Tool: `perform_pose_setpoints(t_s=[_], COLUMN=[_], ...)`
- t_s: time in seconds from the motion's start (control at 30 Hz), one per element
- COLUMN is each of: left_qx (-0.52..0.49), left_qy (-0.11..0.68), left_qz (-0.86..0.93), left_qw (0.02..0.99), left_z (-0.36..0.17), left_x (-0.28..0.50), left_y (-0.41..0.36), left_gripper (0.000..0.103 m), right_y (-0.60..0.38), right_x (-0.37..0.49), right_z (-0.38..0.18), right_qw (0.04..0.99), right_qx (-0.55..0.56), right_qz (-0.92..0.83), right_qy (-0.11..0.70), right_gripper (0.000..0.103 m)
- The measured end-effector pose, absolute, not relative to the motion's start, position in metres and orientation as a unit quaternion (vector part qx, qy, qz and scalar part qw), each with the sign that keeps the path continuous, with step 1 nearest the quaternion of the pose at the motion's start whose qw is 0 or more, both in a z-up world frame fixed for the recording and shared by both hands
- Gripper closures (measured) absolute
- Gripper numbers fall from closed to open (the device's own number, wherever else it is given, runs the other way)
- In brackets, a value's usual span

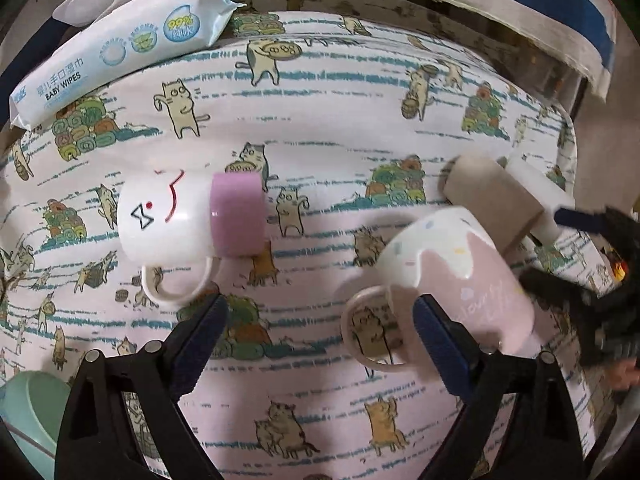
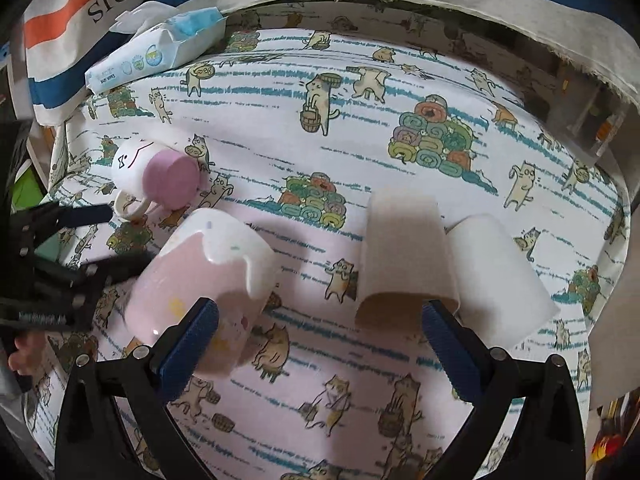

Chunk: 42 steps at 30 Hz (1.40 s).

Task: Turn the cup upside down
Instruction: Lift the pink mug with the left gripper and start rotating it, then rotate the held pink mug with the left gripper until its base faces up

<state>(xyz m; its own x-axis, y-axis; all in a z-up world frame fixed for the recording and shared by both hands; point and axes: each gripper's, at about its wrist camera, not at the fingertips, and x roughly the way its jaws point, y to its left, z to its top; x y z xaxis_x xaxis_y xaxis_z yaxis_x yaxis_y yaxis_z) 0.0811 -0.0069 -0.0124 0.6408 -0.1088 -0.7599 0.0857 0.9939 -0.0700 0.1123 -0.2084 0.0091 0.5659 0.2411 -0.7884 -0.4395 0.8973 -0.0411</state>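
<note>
A pink and white mug (image 1: 452, 276) with a loop handle stands upside down and looks tilted, blurred by motion, on the cat-print cloth (image 1: 320, 120). It also shows in the right wrist view (image 2: 208, 276). My left gripper (image 1: 320, 344) is open, its right finger (image 1: 440, 344) in front of the mug's handle. My right gripper (image 2: 320, 348) is open; its left finger (image 2: 188, 344) overlaps the mug's lower edge. A white mug with a pink band (image 1: 192, 216) lies on its side further left, also in the right wrist view (image 2: 156, 178).
A brown paper cup (image 2: 404, 256) and a white paper cup (image 2: 500, 276) stand upside down on the right. A pack of baby wipes (image 1: 116, 48) lies at the back left. A green round object (image 1: 28, 416) sits at the near left edge.
</note>
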Motion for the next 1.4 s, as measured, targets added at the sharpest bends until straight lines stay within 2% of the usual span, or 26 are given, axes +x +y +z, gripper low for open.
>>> perform_pose_setpoints(t_s=[0.27,0.47,0.57,0.77,0.93,1.03,1.23,1.4], left_qx=[-0.031,-0.045,-0.050,-0.057,-0.071,-0.064,-0.072,-0.060], left_qy=[0.394,0.326,0.282,0.234,0.249,0.280,0.337,0.358], left_qz=[-0.075,-0.087,-0.081,-0.084,-0.094,-0.095,-0.090,-0.082], left_qw=[0.915,0.940,0.955,0.967,0.961,0.953,0.935,0.928], left_z=[0.002,0.024,0.031,0.029,0.022,0.014,-0.008,-0.018], left_x=[0.064,0.030,0.011,-0.017,-0.015,-0.006,0.014,0.028], left_y=[-0.006,-0.001,0.002,-0.001,-0.016,-0.032,-0.058,-0.078], left_gripper=[0.011,0.009,0.001,0.001,0.001,0.001,0.001,0.001], right_y=[-0.213,-0.225,-0.234,-0.251,-0.254,-0.265,-0.289,-0.292], right_x=[0.091,0.065,0.052,0.029,0.025,0.028,0.044,0.048], right_z=[0.019,0.044,0.056,0.069,0.061,0.054,0.041,0.037], right_qw=[0.901,0.926,0.941,0.971,0.971,0.970,0.964,0.961], right_qx=[-0.097,-0.059,-0.035,-0.010,-0.022,0.011,0.073,0.078], right_qz=[0.180,0.180,0.167,0.136,0.163,0.174,0.160,0.156], right_qy=[0.383,0.328,0.293,0.197,0.175,0.170,0.198,0.214], right_gripper=[0.001,0.001,0.001,0.001,0.001,0.001,0.001,0.001])
